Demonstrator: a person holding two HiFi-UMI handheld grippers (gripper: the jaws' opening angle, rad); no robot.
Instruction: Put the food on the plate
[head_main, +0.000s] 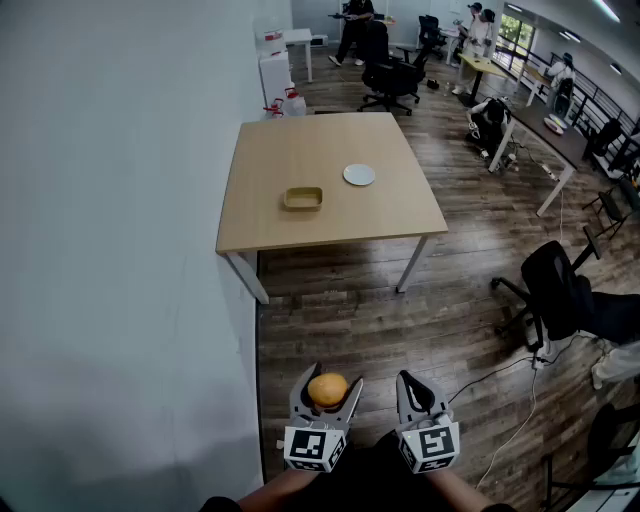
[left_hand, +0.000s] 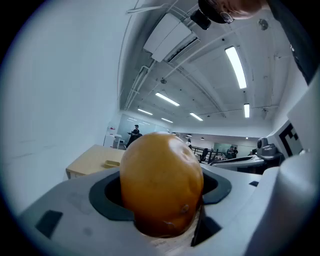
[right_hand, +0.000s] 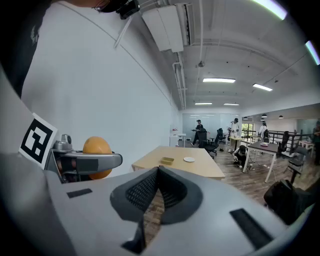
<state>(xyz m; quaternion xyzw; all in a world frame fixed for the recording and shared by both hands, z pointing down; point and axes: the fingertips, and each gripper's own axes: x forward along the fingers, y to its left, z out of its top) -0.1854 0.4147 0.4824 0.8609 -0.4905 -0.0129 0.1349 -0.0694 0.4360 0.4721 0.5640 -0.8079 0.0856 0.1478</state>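
1. The left claw (head_main: 327, 377) is clamped on an orange fruit (head_main: 327, 391), low in the middle of the head view. In the left gripper view the fruit fills the space between the two jaws, which press on its sides.
2. The right claw (head_main: 415, 386) sits just beside it, clenched and empty. In the right gripper view its jaws meet at the tips.
3. The wooden surface (head_main: 300, 150) stands well apart from both claws, in the upper middle of the head view, one edge against the white wall (head_main: 110, 200).
4. On it lies a white plate (head_main: 359, 175). Near it, toward the lower left, is a shallow yellow tray (head_main: 303, 198).
5. A black office chair (head_main: 555, 290) stands on the wood floor (head_main: 330, 320) at the right of the frame.
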